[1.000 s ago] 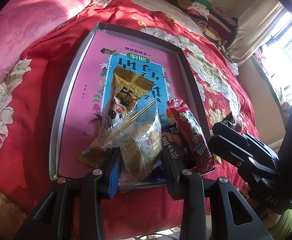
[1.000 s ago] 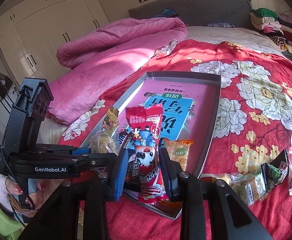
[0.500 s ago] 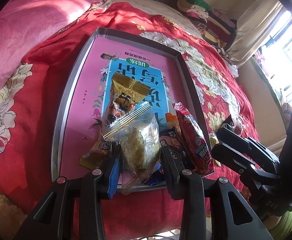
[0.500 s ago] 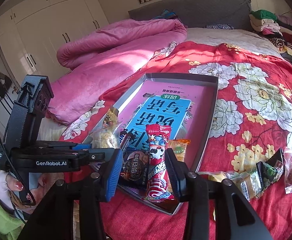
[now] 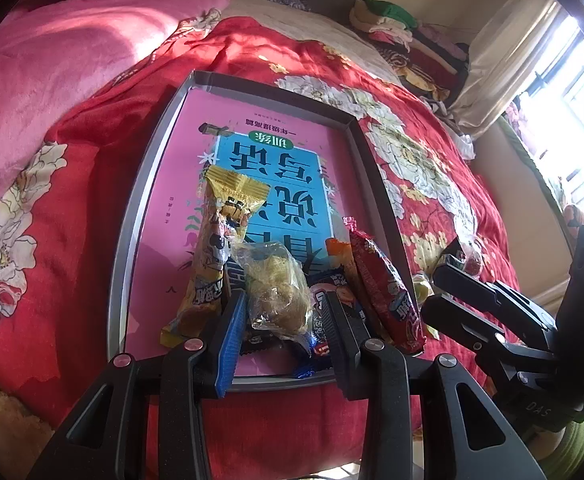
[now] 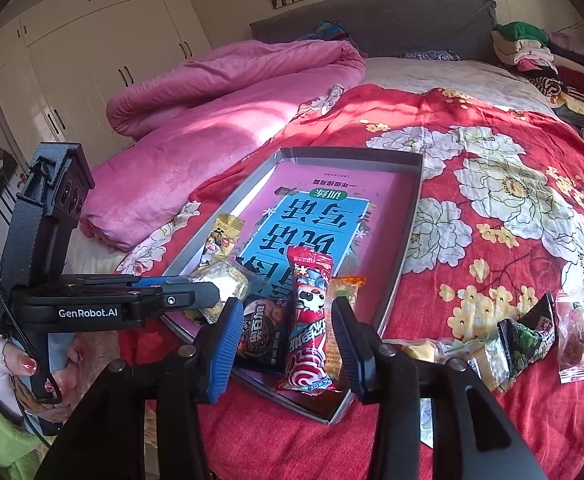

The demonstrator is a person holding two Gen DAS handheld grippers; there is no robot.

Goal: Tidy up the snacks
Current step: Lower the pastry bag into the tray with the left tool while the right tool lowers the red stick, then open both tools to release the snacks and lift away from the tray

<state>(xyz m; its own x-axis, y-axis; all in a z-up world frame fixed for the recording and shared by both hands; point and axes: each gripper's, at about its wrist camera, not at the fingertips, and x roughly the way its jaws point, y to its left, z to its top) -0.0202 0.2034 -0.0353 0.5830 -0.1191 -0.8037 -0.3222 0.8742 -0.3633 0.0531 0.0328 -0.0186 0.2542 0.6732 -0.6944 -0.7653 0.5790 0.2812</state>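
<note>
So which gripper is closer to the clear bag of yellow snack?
Left. The left gripper has the clear bag between its open fingers; the right gripper sits over the red packet beside it.

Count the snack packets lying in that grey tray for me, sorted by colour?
Yellow packet: 1
Clear bag: 1
Black packet: 1
Red packet: 1
Orange packet: 1
Total: 5 in the tray
</note>
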